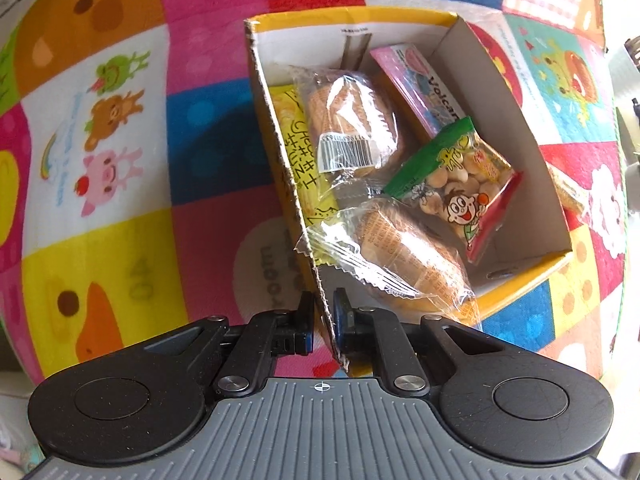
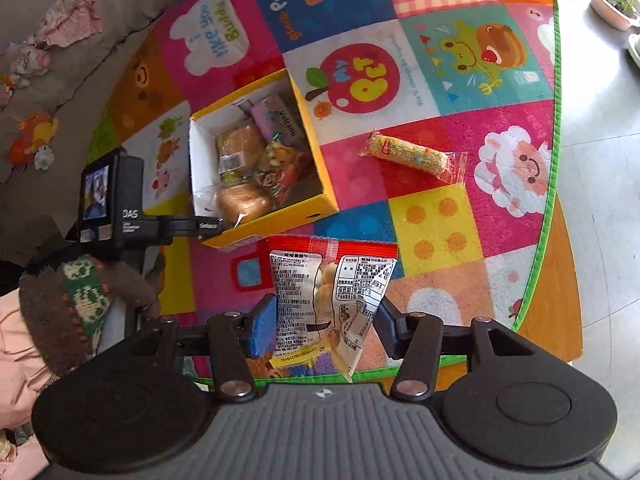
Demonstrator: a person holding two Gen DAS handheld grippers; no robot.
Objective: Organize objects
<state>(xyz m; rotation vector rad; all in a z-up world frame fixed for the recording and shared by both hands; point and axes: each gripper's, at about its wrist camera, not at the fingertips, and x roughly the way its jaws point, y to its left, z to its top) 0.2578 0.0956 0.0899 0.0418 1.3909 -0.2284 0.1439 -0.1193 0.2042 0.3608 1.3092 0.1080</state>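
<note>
One yellow cardboard box (image 1: 280,128) of snacks on the patchwork play mat (image 1: 120,128), each gripper clamped on something.

Inside the box lie two clear-wrapped wafer buns (image 1: 352,120), one yellow corn-print packet (image 1: 300,152), one pink "Volcano" pack (image 1: 424,84) and one green-and-red packet of small round biscuits (image 1: 460,184). One wrapped puffed-rice roll (image 2: 412,155) lies alone on the mat, right of the box and apart from it. The left gripper (image 1: 323,312) has its jaws nearly together, pinching the box's near side wall between the pads. The right gripper (image 2: 326,320) holds a red-topped biscuit packet (image 2: 332,280), its jaws partly apart and pressed to the packet's two sides, just in front of the box.
</note>
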